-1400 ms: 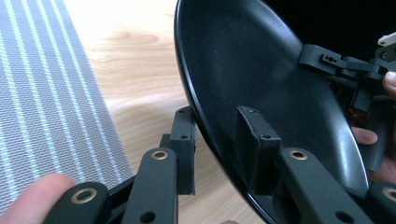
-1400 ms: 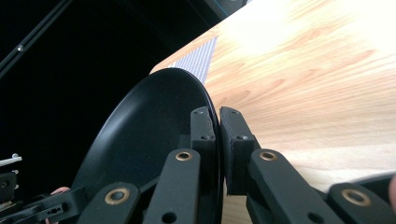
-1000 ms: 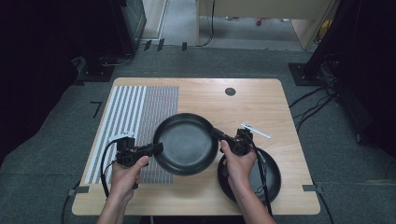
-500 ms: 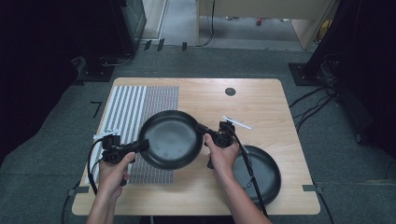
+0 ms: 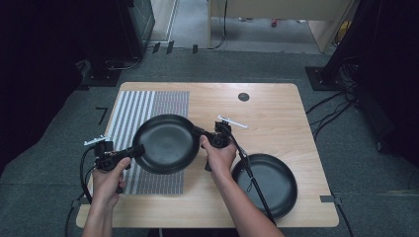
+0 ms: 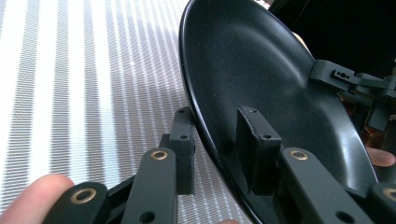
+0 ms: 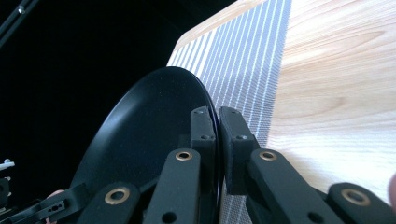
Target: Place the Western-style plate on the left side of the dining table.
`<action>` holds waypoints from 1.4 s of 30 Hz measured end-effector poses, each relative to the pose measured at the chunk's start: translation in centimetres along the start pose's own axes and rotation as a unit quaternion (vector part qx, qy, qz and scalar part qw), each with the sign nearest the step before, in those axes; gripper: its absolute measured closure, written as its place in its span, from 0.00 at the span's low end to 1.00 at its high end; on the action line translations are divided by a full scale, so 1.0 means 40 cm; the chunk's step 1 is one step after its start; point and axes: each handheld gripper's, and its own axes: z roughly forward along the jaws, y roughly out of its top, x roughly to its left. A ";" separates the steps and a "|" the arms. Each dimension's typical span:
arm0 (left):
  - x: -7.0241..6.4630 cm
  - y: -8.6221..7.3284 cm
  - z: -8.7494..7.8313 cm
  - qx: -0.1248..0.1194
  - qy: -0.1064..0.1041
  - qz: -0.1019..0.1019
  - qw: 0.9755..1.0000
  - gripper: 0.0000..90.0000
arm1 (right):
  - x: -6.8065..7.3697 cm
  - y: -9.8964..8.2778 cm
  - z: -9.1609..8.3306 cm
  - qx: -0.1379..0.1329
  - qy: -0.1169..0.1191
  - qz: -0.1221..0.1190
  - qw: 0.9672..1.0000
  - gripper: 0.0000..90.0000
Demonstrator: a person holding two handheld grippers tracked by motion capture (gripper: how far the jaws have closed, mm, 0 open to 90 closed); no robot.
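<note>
black pan (image 5: 165, 143): hanging in the air between both tongs, sitting over the near end of the striped mat (image 5: 148, 106), on the left half of the surface (image 5: 276, 113). Looks roughly level from the high view.
left tongs (image 5: 138, 149): clamping the pan's left rim, one pad inside the bowl and one under it, so they're holding the pan (image 6: 261, 84) for real.
right tongs (image 5: 197, 132): pinching the opposite rim, jaws nearly together with just the thin edge of the pan (image 7: 140, 135) between them.
hands: left hand (image 5: 109, 174) and right hand (image 5: 220, 155) are each gripping their tool from the near side.
second pan (image 5: 267, 185): lying flat near the front right corner, well apart from the lifted one.
small white piece (image 5: 232, 122): lying on the wood just behind the right tongs.
</note>
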 end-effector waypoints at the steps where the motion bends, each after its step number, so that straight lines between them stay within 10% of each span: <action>1: 0.008 0.001 -0.001 -0.001 0.003 -0.003 1.000 0.77 | 0.001 0.001 0.007 0.001 0.000 -0.001 1.000 0.95; 19: 0.120 0.014 -0.001 -0.017 0.047 -0.037 0.998 0.76 | 0.018 0.002 0.172 0.040 -0.002 -0.004 0.999 0.95; 42: 0.223 0.006 0.059 -0.042 0.119 -0.087 0.988 0.75 | -0.015 -0.013 0.355 0.062 -0.009 -0.012 0.998 0.94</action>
